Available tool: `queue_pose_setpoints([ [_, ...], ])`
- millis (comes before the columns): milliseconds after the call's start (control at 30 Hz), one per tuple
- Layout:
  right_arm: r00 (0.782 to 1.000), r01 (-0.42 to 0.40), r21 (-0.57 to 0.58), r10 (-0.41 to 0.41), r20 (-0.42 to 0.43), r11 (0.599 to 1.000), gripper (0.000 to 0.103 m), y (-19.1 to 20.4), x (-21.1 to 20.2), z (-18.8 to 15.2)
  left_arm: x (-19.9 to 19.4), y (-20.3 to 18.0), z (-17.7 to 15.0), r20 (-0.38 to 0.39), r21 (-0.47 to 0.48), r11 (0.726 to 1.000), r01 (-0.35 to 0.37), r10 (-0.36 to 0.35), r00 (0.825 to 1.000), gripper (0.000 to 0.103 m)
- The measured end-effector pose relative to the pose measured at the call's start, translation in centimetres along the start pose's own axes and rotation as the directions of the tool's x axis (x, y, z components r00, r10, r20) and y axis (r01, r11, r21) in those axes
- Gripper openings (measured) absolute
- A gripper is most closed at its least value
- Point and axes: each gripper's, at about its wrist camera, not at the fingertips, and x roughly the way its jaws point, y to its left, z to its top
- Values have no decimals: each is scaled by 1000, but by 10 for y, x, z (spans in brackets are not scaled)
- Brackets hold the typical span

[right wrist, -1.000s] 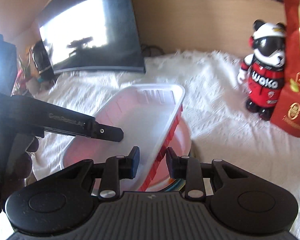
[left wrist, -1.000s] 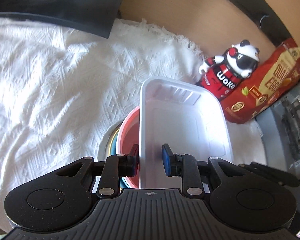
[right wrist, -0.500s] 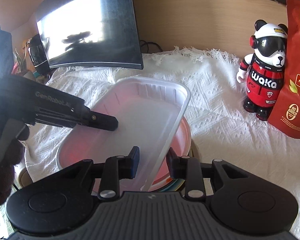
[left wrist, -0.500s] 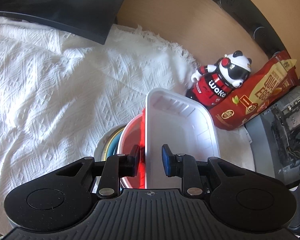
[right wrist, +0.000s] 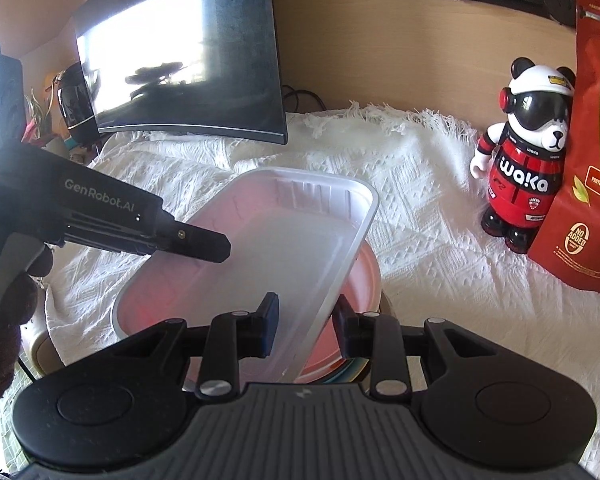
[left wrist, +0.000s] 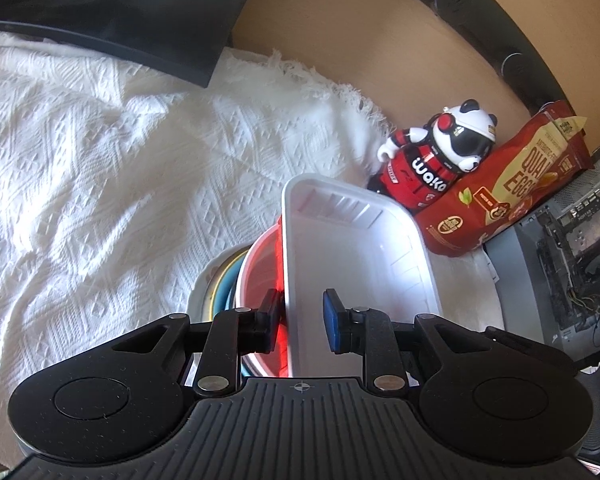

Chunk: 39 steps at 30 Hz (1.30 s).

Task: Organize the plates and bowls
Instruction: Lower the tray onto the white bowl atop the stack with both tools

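A white rectangular plastic tray [left wrist: 352, 256] hangs tilted over a stack of dishes, held from both sides. My left gripper [left wrist: 300, 320] is shut on the tray's left wall, one pad outside and the blue pad inside. My right gripper [right wrist: 306, 320] is shut on the right rim of the tray [right wrist: 284, 240]. The left gripper's fingers [right wrist: 204, 246] reach in over the opposite rim. Under the tray sits a red bowl [left wrist: 260, 268] [right wrist: 364, 276], nested in a blue bowl [left wrist: 222, 292] on a white plate [left wrist: 200, 292]. The tray hides most of the stack.
A white knitted cloth [left wrist: 100, 184] covers the table. A panda figure [right wrist: 528, 160] and a red snack bag [right wrist: 596, 160] stand at the right. A dark monitor [right wrist: 180, 60] stands at the back left, and a computer case [left wrist: 560, 260] at the far right.
The tray has settled flatter over the red bowl and drifted slightly. Both grippers keep the same hold on its rims.
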Motion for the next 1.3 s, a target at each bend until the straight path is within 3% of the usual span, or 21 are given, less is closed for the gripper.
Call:
queue_pose_setpoints([
  [167,1000,-10,-10,10,-7,1000,29,3,0,-2,5,6,-2,-23,-23,1000,-3,3,1000,25],
  [367,1000,13,-14,-13,-13,1000,29,2,0,-3,-11,10,2,22,-30,1000,6,-5,1000,25],
  [500,1000,17,2,-17,1,1000,29,-3,-3,0,-9,10,7,7,-28,1000,-7,7,1000,25],
  [667,999,31,0,-31,8,1000,29,-7,2,6,2,-4,19,-2,-3,999,52,-52,999,24],
  [767,999,42,8,-42,8,999,29,-12,6,11,7,-11,25,7,17,999,45,-45,999,24],
  [1300,998,64,-13,-64,17,998,29,-9,21,23,5,7,29,28,-51,998,40,-39,999,24],
])
